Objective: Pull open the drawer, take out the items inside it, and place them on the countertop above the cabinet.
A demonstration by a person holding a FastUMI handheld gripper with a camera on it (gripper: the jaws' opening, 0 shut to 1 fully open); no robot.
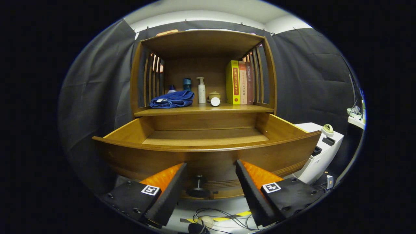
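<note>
With the gripper (211,191) standing wide and holding nothing, the knob (199,186) between its fingers, the drawer (208,152) is sitting pulled open and apparently bare, the towel (172,99) lying on the countertop (227,109) beyond, suggesting the task is nearing completion.

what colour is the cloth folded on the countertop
Dark blue; the folded cloth shows best in the gripper view.
</note>
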